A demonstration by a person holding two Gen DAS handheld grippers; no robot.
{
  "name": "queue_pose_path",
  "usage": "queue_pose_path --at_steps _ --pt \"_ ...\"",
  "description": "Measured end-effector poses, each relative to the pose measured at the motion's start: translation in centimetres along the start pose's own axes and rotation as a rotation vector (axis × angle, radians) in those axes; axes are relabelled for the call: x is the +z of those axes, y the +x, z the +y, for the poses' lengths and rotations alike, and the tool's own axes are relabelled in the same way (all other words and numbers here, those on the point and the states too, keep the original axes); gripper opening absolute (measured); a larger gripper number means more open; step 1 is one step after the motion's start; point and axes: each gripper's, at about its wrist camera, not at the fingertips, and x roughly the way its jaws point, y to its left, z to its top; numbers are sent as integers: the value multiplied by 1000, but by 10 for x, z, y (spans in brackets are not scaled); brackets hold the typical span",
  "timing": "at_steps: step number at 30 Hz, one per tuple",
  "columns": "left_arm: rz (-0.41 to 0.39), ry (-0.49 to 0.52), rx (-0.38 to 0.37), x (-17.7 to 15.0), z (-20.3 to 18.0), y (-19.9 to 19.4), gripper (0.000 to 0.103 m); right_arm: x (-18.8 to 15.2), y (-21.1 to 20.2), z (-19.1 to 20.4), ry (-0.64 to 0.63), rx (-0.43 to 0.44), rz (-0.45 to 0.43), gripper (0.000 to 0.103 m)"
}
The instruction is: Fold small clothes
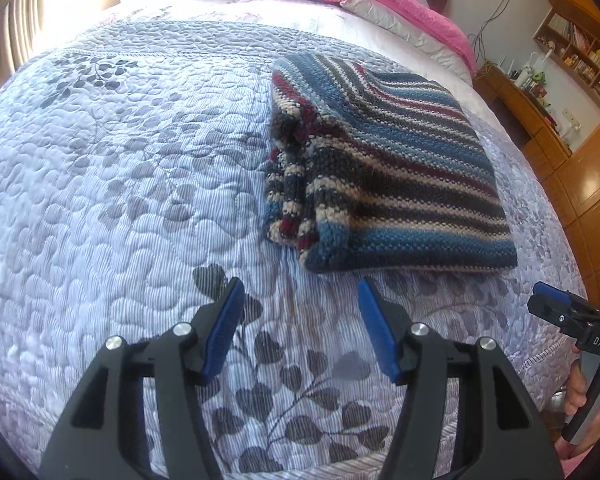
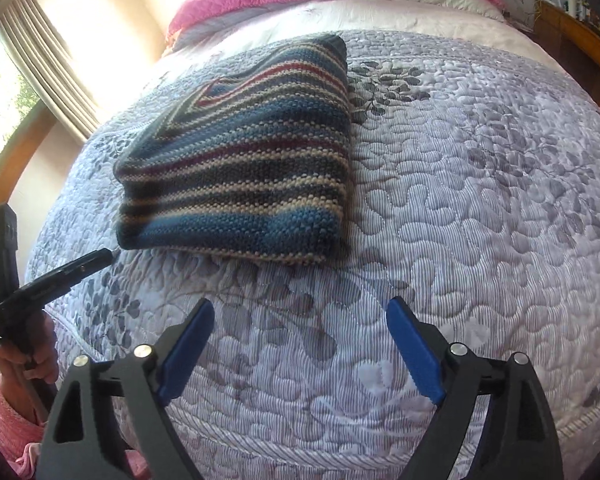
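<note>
Both grippers have black plastic bodies with blue pads on the fingers point(image 1: 224, 332) and round silver screws behind the pads. The right gripper point(image 1: 548, 304) carries white letters "DAS". Beside the left gripper point(image 2: 100, 258), a fluffy pink sleeve point(image 2: 8, 420).

Both wrist views low over bed point(image 1: 100, 160)
</note>
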Motion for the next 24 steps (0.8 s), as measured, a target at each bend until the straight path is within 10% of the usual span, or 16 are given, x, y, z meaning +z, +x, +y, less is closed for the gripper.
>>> queue_pose_path --at_steps 24 --pt "-40 54 160 -43 -9 -61 69 -42 -39 37 -45 -184 -24 99"
